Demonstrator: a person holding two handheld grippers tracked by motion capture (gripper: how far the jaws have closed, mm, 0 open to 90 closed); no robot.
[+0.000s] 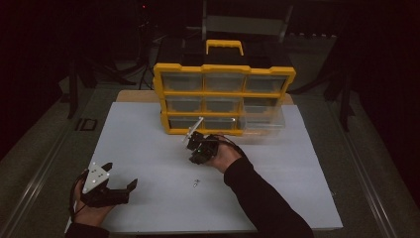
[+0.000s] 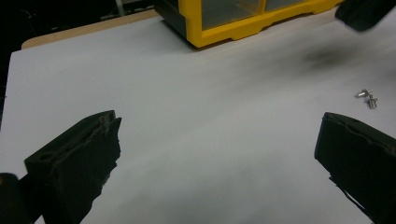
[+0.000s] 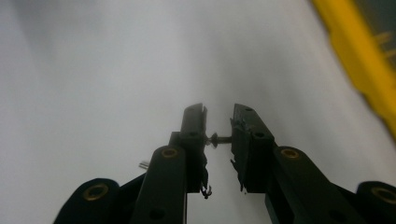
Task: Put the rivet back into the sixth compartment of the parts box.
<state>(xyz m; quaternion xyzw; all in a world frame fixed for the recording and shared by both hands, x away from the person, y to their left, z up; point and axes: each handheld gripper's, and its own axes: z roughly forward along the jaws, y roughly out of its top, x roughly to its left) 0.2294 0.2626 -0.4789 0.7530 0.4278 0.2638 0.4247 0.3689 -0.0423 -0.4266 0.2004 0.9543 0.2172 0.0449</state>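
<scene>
Left gripper [image 1: 121,187], bottom left, rested with fingers apart, idle. Centre frame, the right gripper [image 3: 218,122] had its fingers clamped on a screw [image 3: 219,138], presumably bound for the organizer [image 1: 224,94]; spare screws [image 1: 196,183] lay on the tabletop [image 1: 148,148].

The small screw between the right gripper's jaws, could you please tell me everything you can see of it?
The screw is a tiny, silvery, metal-looking fastener with a thin shank and a wider collar near one end. It lies crosswise between the jaws of the right gripper, which press on both its ends and hold it above the white table sheet. Nothing else touches it. Its thread and head are too small and blurred to make out.
</scene>
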